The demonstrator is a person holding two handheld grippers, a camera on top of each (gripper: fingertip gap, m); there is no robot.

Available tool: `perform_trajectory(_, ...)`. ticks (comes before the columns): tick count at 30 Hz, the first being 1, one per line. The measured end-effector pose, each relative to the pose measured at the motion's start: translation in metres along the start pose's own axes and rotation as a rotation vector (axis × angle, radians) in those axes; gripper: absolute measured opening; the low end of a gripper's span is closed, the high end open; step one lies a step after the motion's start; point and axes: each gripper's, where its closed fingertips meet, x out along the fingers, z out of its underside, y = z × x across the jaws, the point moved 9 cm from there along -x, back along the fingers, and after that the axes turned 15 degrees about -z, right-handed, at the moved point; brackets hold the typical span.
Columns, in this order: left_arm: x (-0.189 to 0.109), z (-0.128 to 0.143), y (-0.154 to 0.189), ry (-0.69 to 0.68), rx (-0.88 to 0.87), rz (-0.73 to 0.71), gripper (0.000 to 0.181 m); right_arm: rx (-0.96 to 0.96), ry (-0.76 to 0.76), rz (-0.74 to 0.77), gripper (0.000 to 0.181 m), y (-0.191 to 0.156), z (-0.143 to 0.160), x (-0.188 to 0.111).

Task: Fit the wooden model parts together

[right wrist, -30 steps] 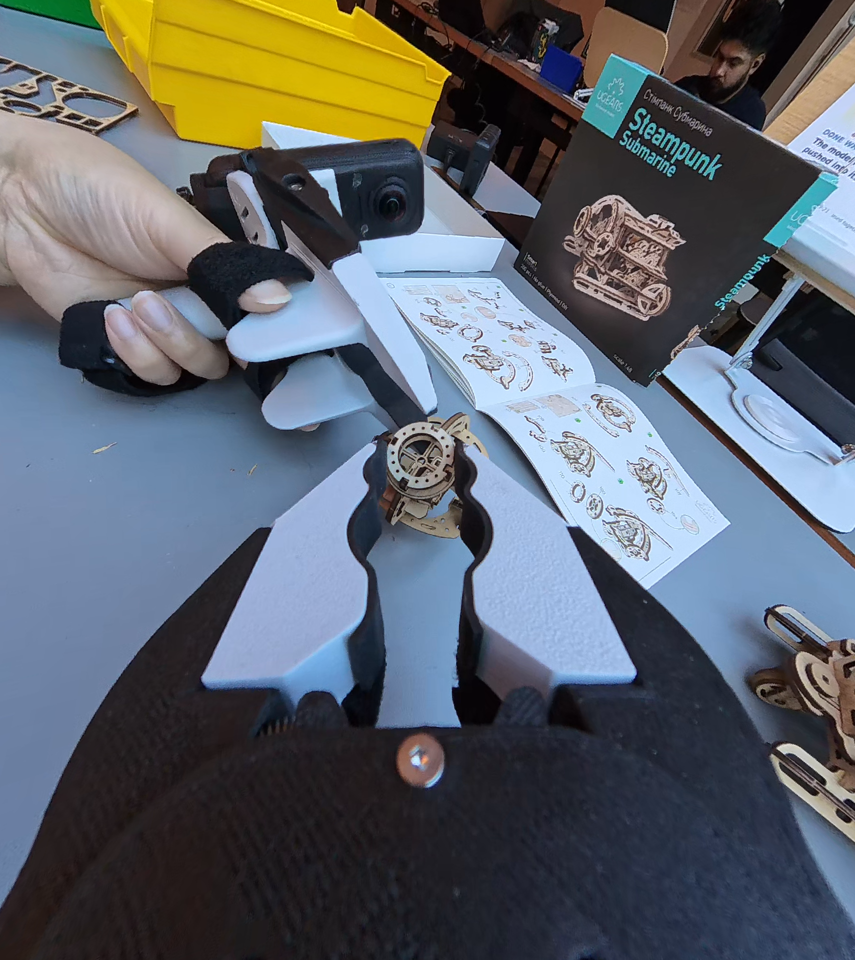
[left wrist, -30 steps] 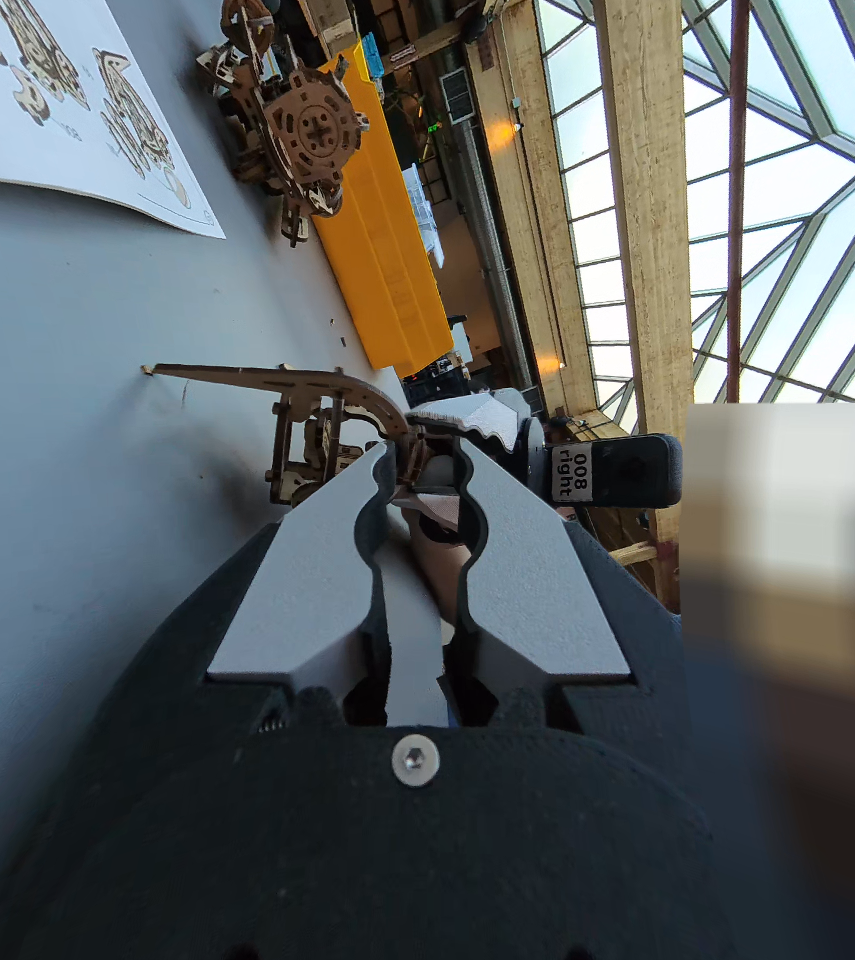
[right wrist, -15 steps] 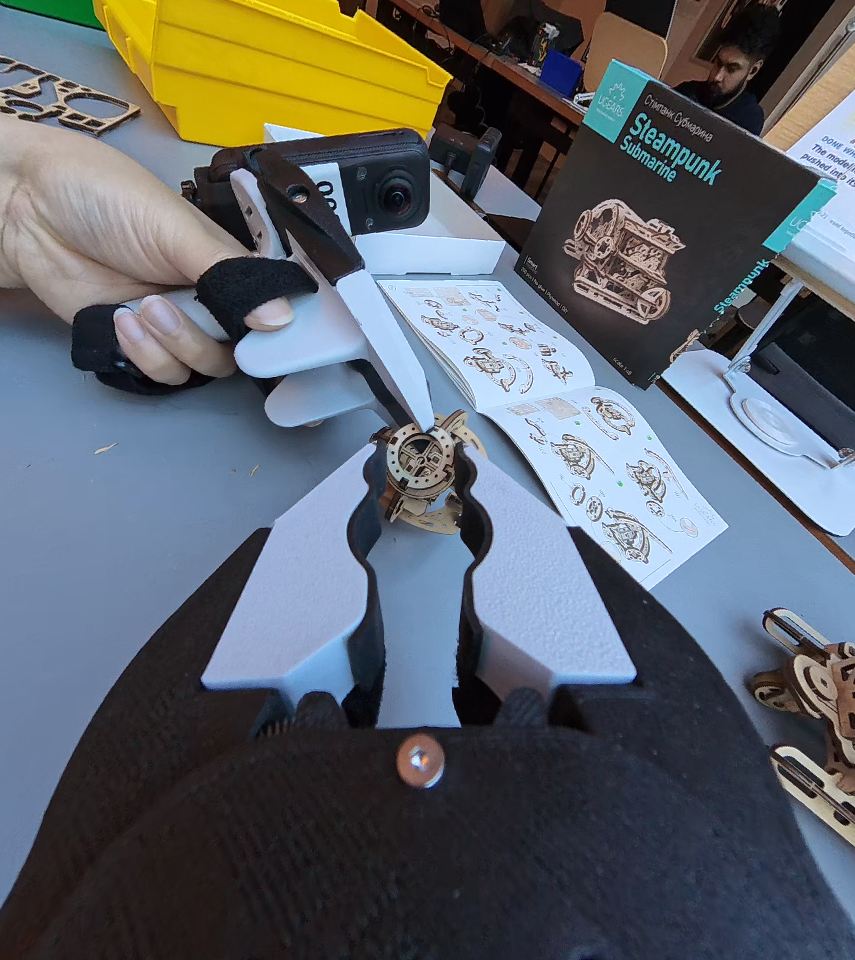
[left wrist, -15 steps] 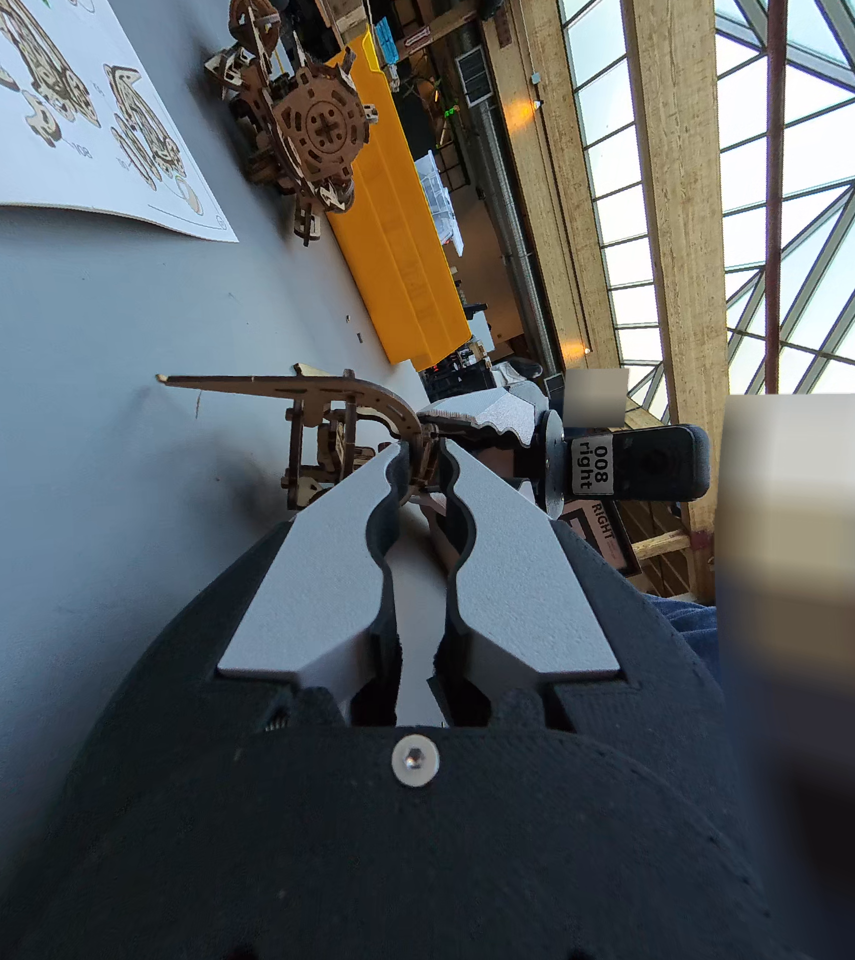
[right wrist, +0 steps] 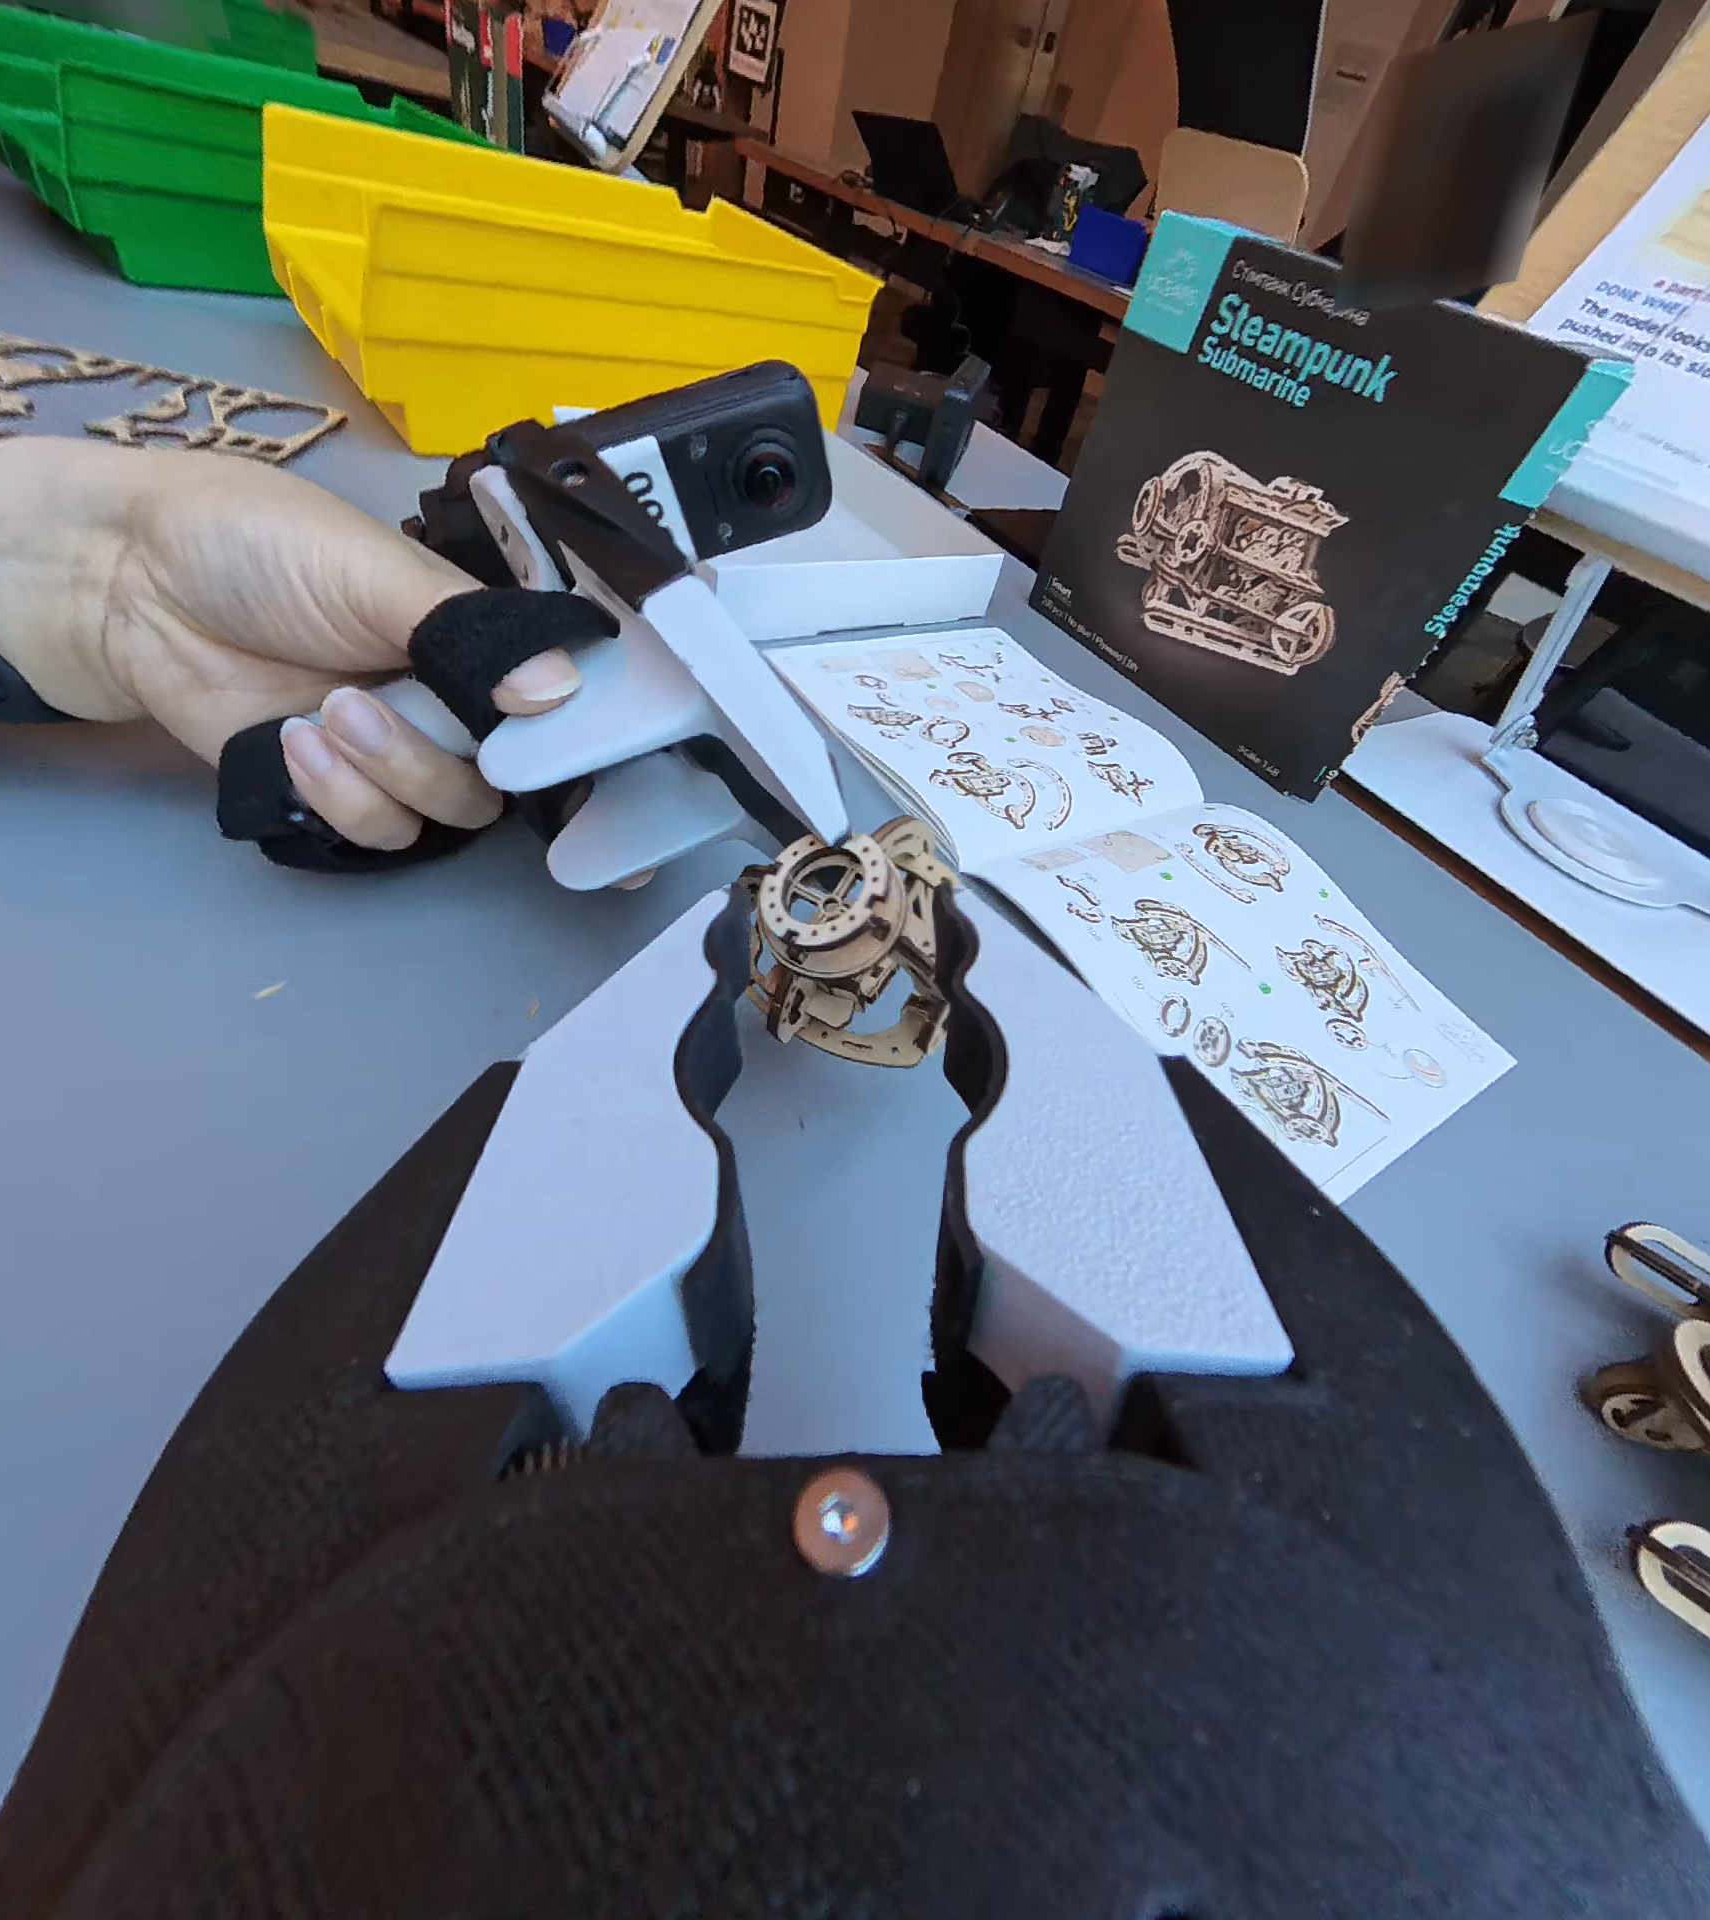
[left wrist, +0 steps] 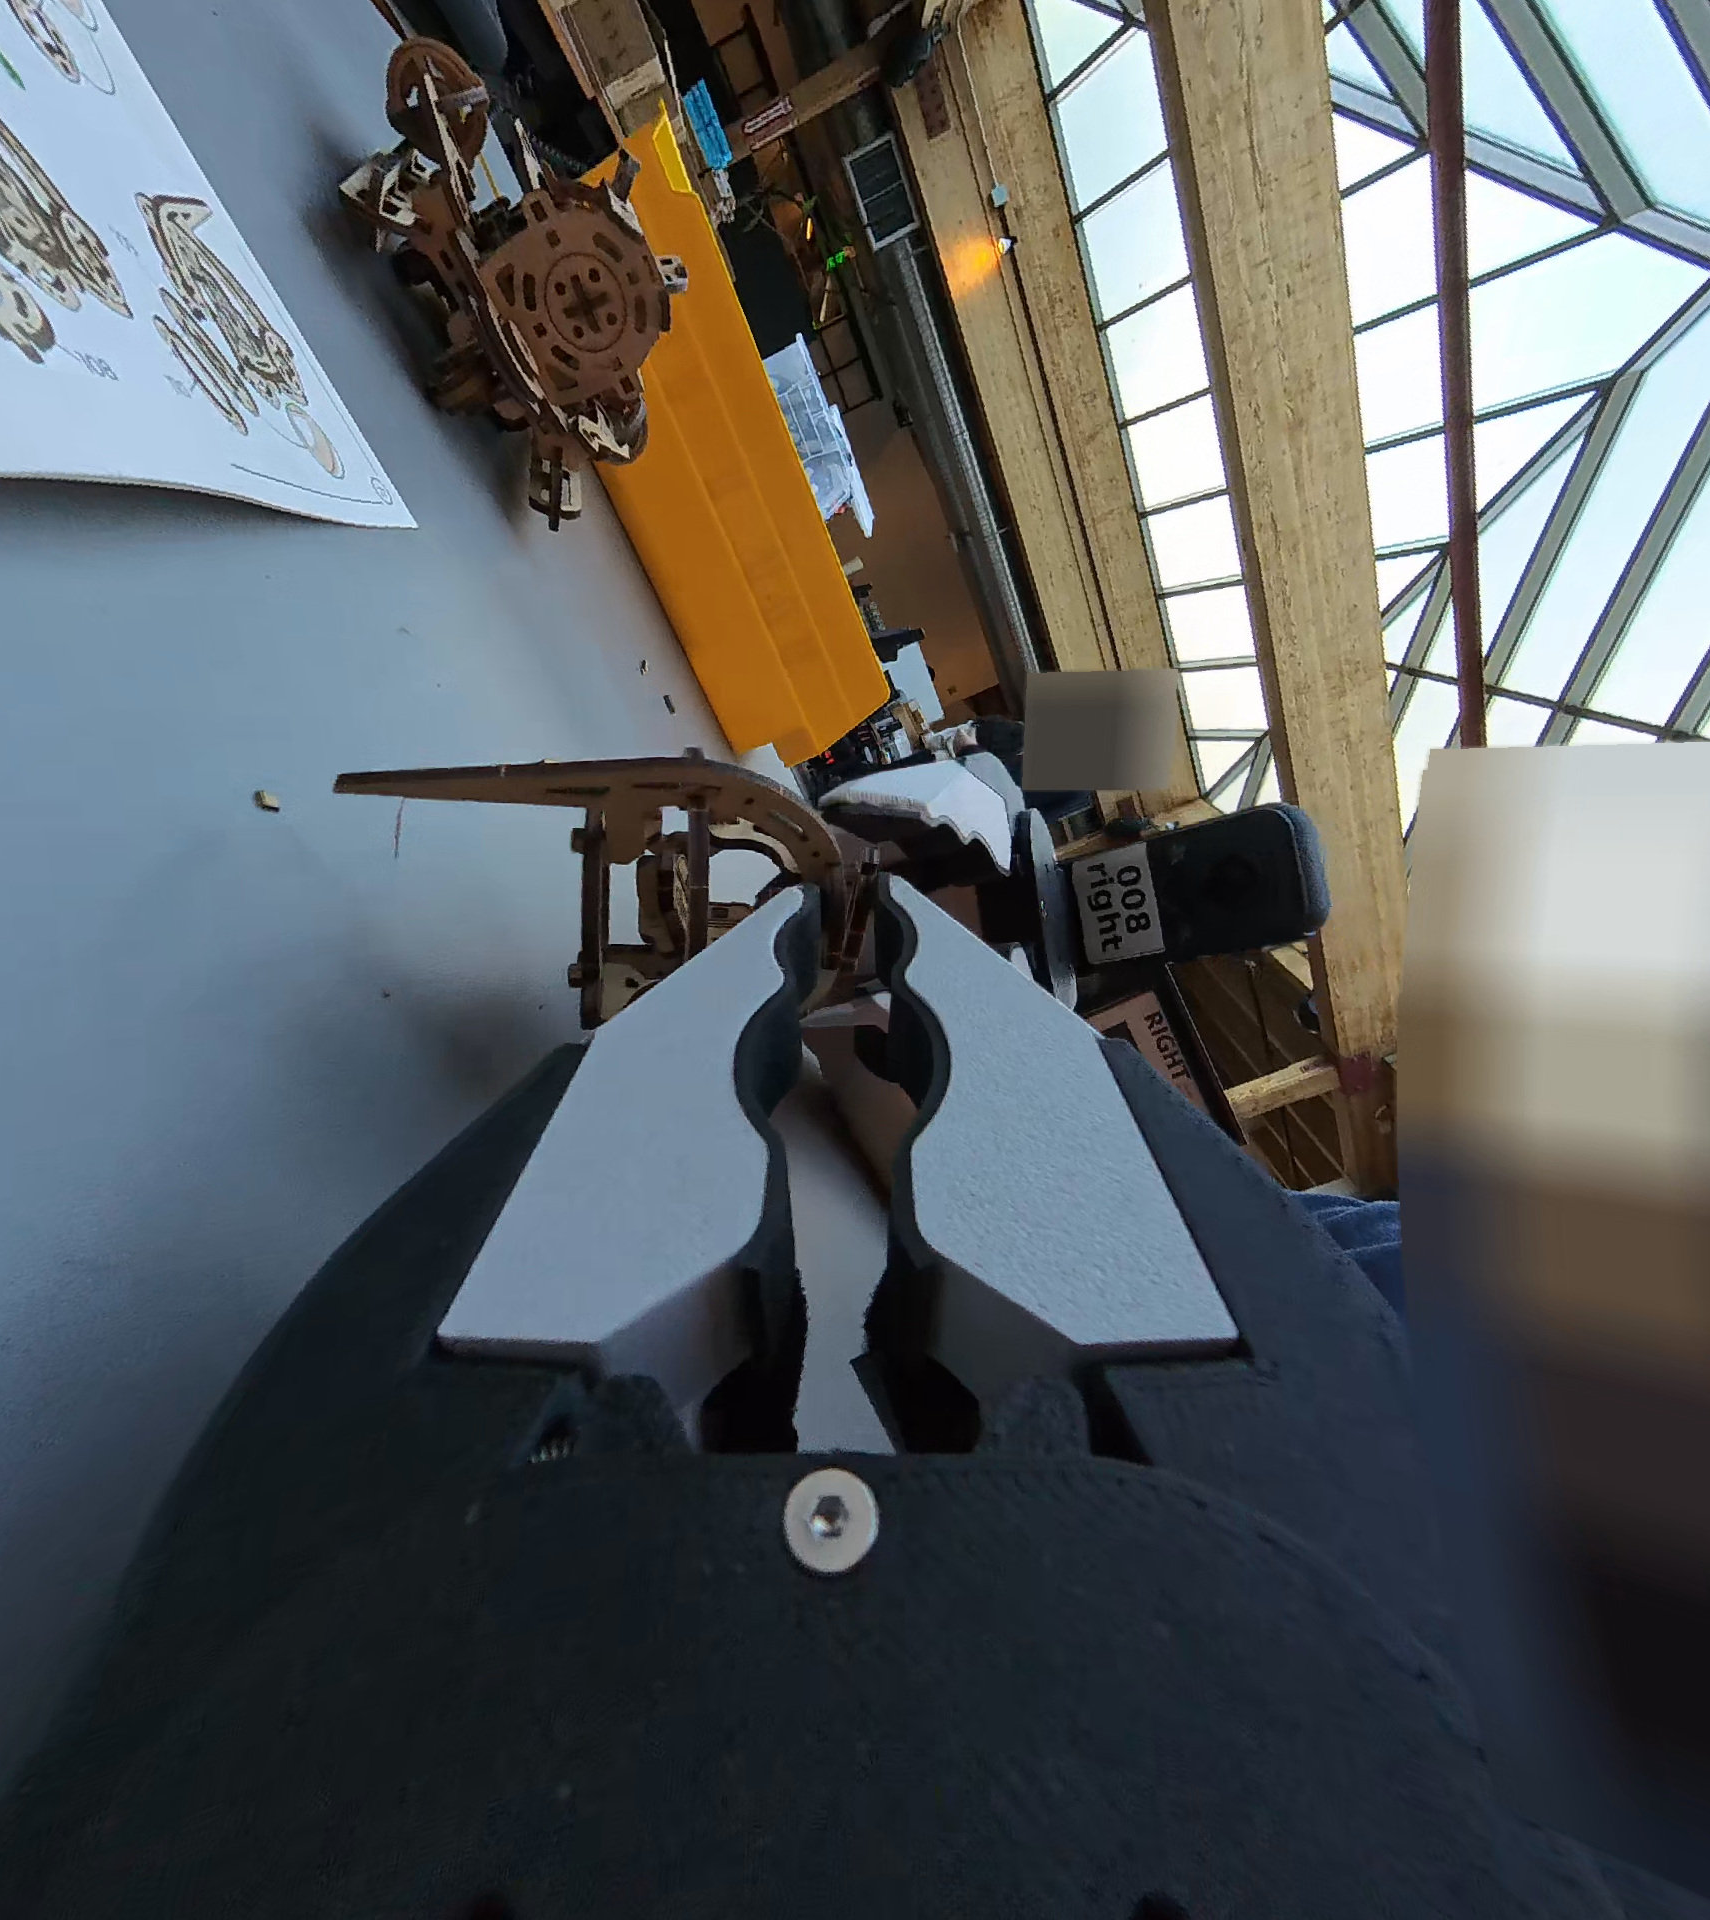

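The grey worktop [right wrist: 103, 1091] stands in a big hall. Above, a glass roof [left wrist: 1609, 364] with a dark metal grid lets in daylight between thick wooden beams [left wrist: 1277, 416]. More desks [right wrist: 934, 223] stand behind in shadow.

The left gripper [left wrist: 846, 914] has closed: one second ago its jaws stood apart, now their tips pinch a thin edge of the wooden model [right wrist: 846, 951]. In the right wrist view the left gripper's tip [right wrist: 825, 821] has come down to the top ring of the model between the right gripper's [right wrist: 840, 935] jaws.
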Motion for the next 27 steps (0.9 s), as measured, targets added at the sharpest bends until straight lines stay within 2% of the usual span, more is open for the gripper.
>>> perform_trajectory(4, -0.003, -0.003, 0.01, 0.018, 0.062, 0.048, 0.007, 0.122, 0.107, -0.04, 0.033, 0.009, -0.005, -0.013)
perform_trajectory(8, -0.009, -0.007, 0.022, 0.066, 0.181, 0.082, 0.007, 0.33, 0.241, -0.153, 0.032, 0.019, -0.01, -0.027)
perform_trajectory(15, -0.012, -0.008, 0.039, 0.155, 0.331, 0.093, 0.007, 0.783, 0.48, -0.528, 0.028, 0.03, -0.002, -0.03)
perform_trajectory(17, -0.012, -0.007, 0.045, 0.167, 0.365, 0.107, 0.007, 0.807, 0.509, -0.534, 0.026, 0.031, -0.001, -0.029)
perform_trajectory(21, -0.011, -0.004, 0.051, 0.176, 0.419, 0.113, 0.008, 0.728, 0.455, -0.515, 0.027, 0.025, -0.004, -0.026)
perform_trajectory(27, -0.008, 0.0, 0.054, 0.17, 0.452, 0.121, 0.008, 0.7, 0.526, -0.533, 0.024, 0.021, -0.009, -0.025)
